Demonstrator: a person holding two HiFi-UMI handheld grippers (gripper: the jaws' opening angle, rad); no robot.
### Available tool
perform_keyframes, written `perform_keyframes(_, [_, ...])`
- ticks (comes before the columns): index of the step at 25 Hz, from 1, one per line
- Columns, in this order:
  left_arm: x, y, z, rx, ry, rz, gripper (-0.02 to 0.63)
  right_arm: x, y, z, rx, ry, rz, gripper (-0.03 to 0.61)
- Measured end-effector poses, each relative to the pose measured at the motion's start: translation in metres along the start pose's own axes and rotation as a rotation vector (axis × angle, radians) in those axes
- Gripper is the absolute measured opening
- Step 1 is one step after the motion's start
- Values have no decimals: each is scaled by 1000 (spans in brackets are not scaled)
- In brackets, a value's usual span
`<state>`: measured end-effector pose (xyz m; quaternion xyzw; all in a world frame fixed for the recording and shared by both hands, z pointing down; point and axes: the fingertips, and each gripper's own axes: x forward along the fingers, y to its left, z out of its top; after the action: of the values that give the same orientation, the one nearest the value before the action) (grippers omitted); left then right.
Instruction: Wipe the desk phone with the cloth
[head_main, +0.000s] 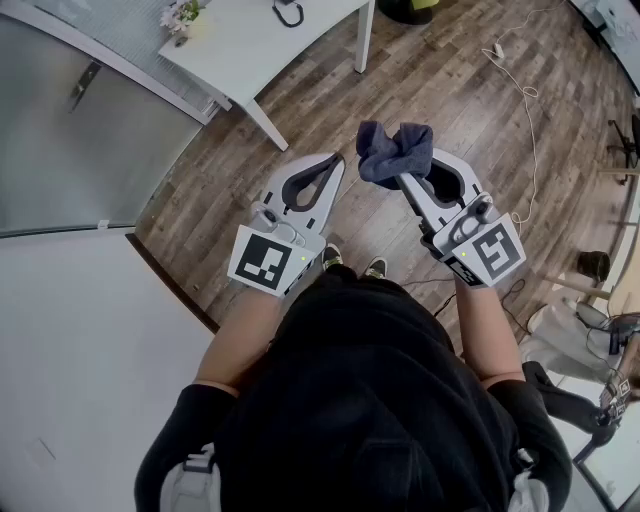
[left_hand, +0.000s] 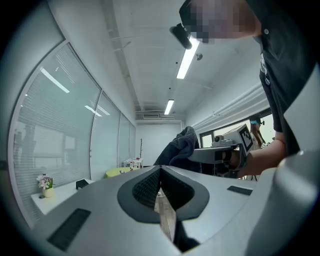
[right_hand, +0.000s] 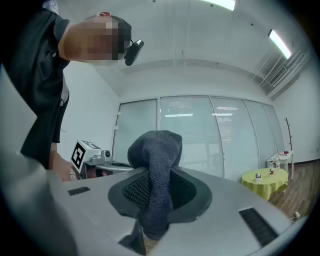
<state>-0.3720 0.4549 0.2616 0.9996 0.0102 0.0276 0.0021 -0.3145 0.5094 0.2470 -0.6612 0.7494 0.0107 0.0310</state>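
Right claw (head_main: 408, 182) clamped on the dark cloth (head_main: 392, 150), bunch left proud of the tips as wiping face; left claw (head_main: 333, 170) pinched together, empty, spare; both over wood floor (head_main: 450, 90), dark item (head_main: 288, 12) on the white worktop (head_main: 250, 50) far left is probably the desk phone.

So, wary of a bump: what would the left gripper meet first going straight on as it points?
Probably nothing near: the left gripper faces open room. The dark blue cloth in the right gripper hangs just right of that line, though, and might get brushed.
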Motion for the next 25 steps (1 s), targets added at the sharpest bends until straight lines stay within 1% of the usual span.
perform_keyframes(2, [1, 4, 1, 12, 2, 4, 11, 4, 7, 12, 10, -17, 9, 91])
perform_keyframes(5, [7, 6, 1, 23, -3, 6, 11, 6, 6, 19, 15, -35, 14, 91])
perform_keyframes(8, [12, 6, 2, 24, -22, 1, 11, 7, 3, 18, 12, -39, 17, 91])
perform_keyframes(11, [12, 9, 1, 15, -17, -1, 11, 10, 2, 15, 11, -33, 8, 91])
perform_keyframes(15, [15, 13, 2, 26, -32, -3, 11, 9, -4, 13, 37, -40, -10, 92])
perform_keyframes(17, [12, 14, -2, 33, -10, -7, 11, 6, -4, 10, 46, -35, -16, 92])
perform_keyframes(19, [11, 14, -5, 38, 13, -15, 11, 5, -5, 7, 35, -7, -28, 92])
perform_keyframes(21, [12, 16, -3, 36, 1, -25, 11, 6, -6, 6, 22, 10, -39, 92])
perform_keyframes(25, [13, 22, 0, 35, -35, -33, 11, 14, -2, 14, 33, -21, -43, 92])
